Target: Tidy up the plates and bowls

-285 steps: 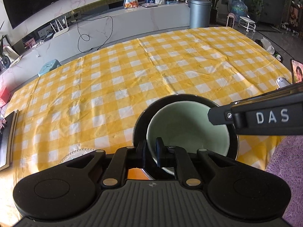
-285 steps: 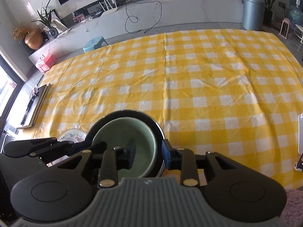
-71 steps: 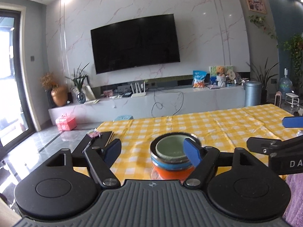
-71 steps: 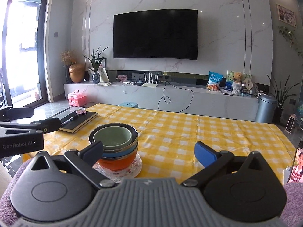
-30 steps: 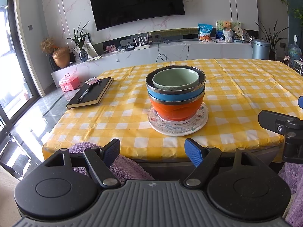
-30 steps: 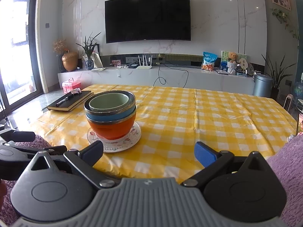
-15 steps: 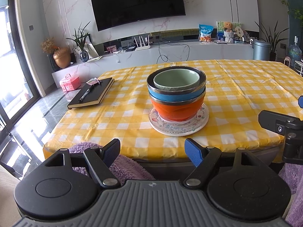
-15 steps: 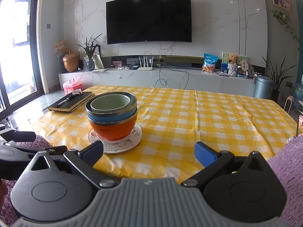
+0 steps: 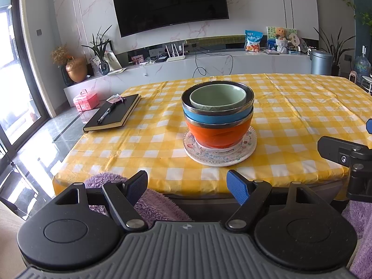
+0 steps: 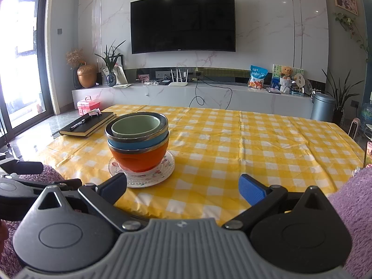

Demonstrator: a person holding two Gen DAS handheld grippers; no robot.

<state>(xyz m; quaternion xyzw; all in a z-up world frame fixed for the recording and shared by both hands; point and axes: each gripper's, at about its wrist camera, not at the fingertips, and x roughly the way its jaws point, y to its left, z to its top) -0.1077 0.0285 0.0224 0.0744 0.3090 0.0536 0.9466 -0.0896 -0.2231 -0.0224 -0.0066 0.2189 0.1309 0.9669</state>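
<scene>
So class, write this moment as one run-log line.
stack: green bowl in blue bowl in orange bowl on patterned plate | left gripper: open, empty | right gripper: open, empty

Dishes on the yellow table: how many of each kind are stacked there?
Bowls: 3, nested: green in blue in orange.
Plates: 1, under the orange bowl.
Total: 4 dishes.
</scene>
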